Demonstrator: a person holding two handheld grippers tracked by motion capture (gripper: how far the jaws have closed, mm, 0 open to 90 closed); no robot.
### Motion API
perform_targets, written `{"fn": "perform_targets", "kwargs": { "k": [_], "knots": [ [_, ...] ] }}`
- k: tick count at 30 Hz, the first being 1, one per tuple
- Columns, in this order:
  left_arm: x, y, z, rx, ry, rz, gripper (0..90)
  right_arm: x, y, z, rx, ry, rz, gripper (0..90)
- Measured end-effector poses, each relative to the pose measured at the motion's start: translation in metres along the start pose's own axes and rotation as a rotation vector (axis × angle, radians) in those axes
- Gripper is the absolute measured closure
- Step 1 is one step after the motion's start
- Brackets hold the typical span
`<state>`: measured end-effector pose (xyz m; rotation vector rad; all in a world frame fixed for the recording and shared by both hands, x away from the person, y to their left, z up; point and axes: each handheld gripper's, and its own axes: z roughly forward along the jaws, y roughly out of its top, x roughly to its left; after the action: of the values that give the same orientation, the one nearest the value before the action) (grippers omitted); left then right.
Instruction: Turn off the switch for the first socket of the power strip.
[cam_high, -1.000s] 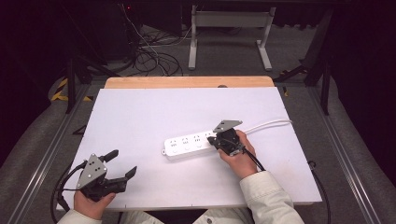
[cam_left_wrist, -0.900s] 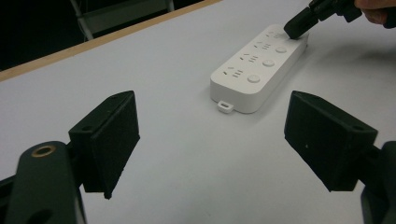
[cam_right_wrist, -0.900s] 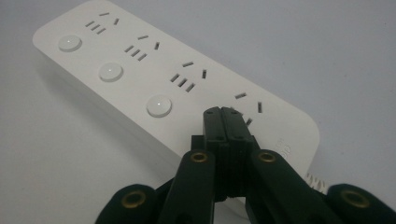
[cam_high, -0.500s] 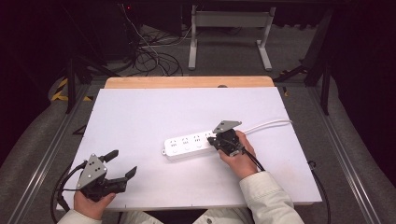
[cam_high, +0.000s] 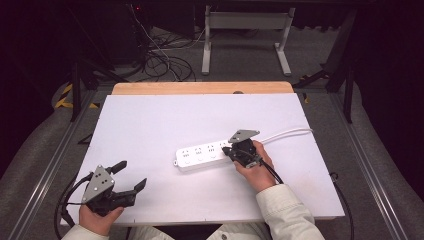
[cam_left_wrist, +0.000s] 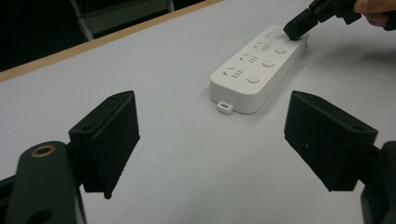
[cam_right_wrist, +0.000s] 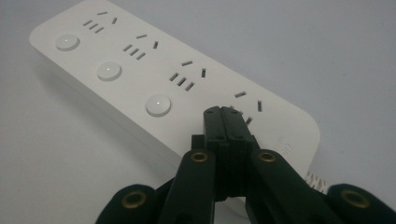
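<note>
Tongs first: your left gripper (cam_high: 131, 176) sits at the near left table edge, jaws spread wide, nothing between them, hand low and pointing toward the strip. Mid-table lies the white plastic four-outlet power strip (cam_high: 202, 156), its cable running off right. Your right gripper (cam_right_wrist: 226, 122) has its jaws pressed together, empty, tips down on the strip's right end, likely pressing that end's switch button. Next: lift straight off, check the button.

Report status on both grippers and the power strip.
Right gripper shut, tips on power strip at its cord end. Left gripper open, idle near table corner. Nothing in the way.
</note>
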<state>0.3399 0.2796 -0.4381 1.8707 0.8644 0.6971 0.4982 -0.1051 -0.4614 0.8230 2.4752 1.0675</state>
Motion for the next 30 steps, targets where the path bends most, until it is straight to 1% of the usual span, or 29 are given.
{"fn": "perform_targets", "kwargs": {
  "k": [3,10,13,16,18,19,20,21,22,23,24,26,28,30],
  "knots": [
    [0.000,0.000,0.000,-0.003,-0.001,-0.007,18.2,0.000,0.000,0.000,0.000,-0.001,0.007,90.0],
    [0.000,0.000,-0.001,-0.002,0.000,-0.001,18.2,-0.001,-0.001,0.001,-0.006,0.004,0.010,90.0],
    [0.000,0.000,0.000,-0.004,-0.001,-0.008,18.2,-0.001,-0.001,0.001,0.002,0.006,0.006,90.0],
    [0.000,0.000,-0.001,-0.003,-0.002,-0.006,18.2,-0.001,0.000,0.001,0.001,0.008,0.003,90.0],
    [0.000,0.000,-0.001,-0.003,-0.001,-0.004,18.2,0.001,0.001,0.000,0.008,-0.017,-0.005,90.0],
    [0.000,0.000,-0.001,-0.005,-0.001,-0.007,18.2,0.002,0.003,-0.005,0.011,-0.041,-0.016,90.0],
    [0.000,0.000,-0.001,-0.006,-0.003,-0.007,18.2,0.002,0.003,-0.005,0.011,-0.041,-0.016,90.0],
    [0.000,0.000,-0.001,-0.008,-0.003,-0.007,18.2,0.000,0.005,-0.014,-0.056,-0.011,0.005,90.0],
    [0.001,0.000,-0.001,-0.008,-0.004,-0.007,18.2,0.000,0.005,-0.014,-0.056,-0.011,0.005,90.0],
    [0.001,0.000,-0.001,-0.008,-0.004,-0.008,18.2,0.000,0.006,-0.018,-0.076,-0.003,0.012,90.0],
    [0.001,0.000,0.000,-0.006,-0.006,-0.012,18.2,0.000,0.010,-0.026,-0.106,0.008,0.019,90.0],
    [0.001,0.000,0.000,-0.003,-0.006,-0.013,18.2,0.001,0.011,-0.028,-0.109,0.007,0.016,90.0],
    [0.001,0.000,0.000,-0.005,-0.004,-0.006,18.2,0.005,0.013,-0.031,-0.114,0.008,-0.002,90.0],
    [0.001,0.000,-0.001,-0.006,-0.002,-0.005,18.2,0.006,0.014,-0.033,-0.119,0.007,-0.004,90.0]
  ]
}}
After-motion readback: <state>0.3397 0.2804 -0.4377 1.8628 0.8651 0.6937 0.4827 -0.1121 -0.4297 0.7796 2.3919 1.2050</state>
